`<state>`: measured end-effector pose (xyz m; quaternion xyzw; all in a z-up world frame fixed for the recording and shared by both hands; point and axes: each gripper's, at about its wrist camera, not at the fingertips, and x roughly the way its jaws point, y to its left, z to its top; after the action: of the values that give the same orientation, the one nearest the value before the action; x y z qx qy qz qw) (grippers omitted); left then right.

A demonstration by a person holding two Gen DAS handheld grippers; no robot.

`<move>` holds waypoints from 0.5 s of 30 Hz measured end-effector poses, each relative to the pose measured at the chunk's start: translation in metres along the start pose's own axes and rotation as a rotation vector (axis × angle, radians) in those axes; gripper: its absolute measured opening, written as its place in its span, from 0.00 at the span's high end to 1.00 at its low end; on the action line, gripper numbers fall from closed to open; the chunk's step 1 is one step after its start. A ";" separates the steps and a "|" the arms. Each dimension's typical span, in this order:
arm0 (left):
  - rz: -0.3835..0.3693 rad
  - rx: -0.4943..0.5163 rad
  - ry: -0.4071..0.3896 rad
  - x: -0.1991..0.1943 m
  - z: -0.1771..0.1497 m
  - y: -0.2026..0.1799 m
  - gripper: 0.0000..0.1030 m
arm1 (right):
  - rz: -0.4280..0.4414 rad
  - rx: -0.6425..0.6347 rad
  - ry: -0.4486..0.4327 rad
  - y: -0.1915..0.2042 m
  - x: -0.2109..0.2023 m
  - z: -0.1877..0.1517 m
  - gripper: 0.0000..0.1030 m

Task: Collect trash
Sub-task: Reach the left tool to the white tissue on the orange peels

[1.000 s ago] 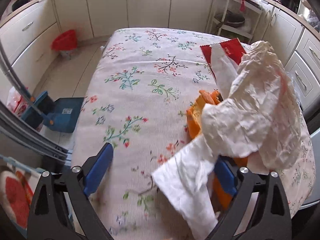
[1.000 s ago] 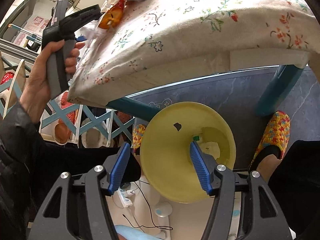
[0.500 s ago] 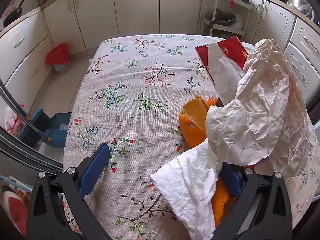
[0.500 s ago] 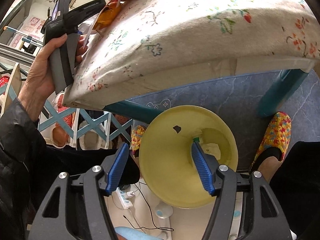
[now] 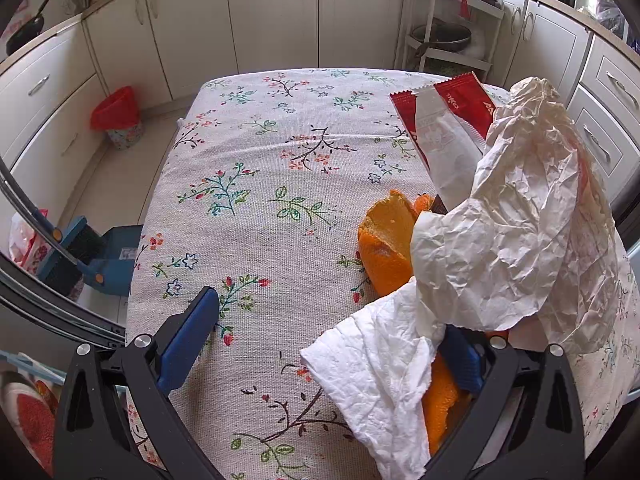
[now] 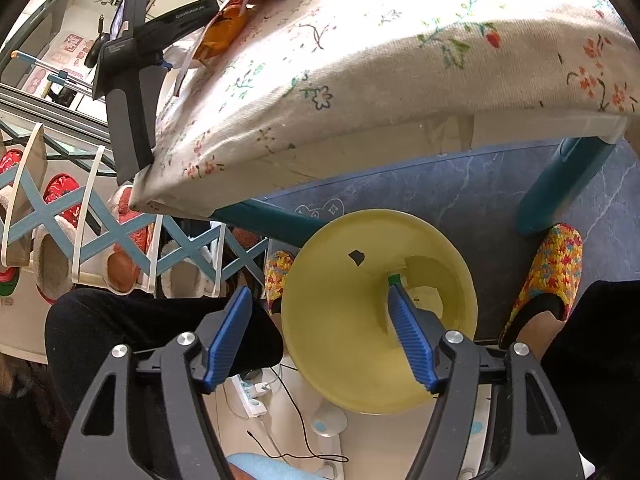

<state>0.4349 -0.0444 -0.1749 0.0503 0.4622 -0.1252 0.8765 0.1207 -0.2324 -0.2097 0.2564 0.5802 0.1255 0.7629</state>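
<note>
On the floral tablecloth [image 5: 260, 184] lies a heap of trash: crumpled white paper [image 5: 516, 240], a white tissue [image 5: 380, 376], orange peel [image 5: 386, 248] and a red-and-white wrapper [image 5: 444, 136]. My left gripper [image 5: 324, 344] stands wide open low over the cloth, and the heap drapes over its right finger [image 5: 460, 356]. Below the table edge, my right gripper [image 6: 320, 340] hangs over a yellow bin [image 6: 332, 360]. Its jaws are opening, one finger inside the bin and one outside, the pads pressing on nothing. Scraps [image 6: 424, 296] lie in the bin's bottom.
A red-lined waste bin [image 5: 116, 114] and a blue dustpan with brush [image 5: 100, 260] stand on the floor at the left. White cabinets ring the kitchen. Under the table are a teal leg [image 6: 560, 184], a slipper rack [image 6: 80, 248], a power strip [image 6: 250, 392] and the person's slippered feet [image 6: 552, 268].
The right gripper's jaws have spread a little wider over the bin. The left wrist view has shifted slightly; the trash heap stays against its right finger.
</note>
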 end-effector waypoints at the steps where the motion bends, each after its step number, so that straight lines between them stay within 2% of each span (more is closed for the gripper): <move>1: 0.000 0.000 0.000 0.000 0.000 0.000 0.06 | -0.003 -0.005 0.000 0.002 0.001 0.000 0.34; 9: 0.000 0.000 0.000 0.000 0.000 0.000 0.06 | -0.043 -0.071 0.001 0.016 0.005 -0.008 0.34; 15: 0.001 0.000 0.000 0.000 0.000 0.000 0.06 | -0.062 -0.045 -0.021 0.006 -0.001 -0.008 0.34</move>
<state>0.4351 -0.0446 -0.1748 0.0506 0.4624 -0.1249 0.8764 0.1137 -0.2264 -0.2071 0.2223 0.5769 0.1123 0.7779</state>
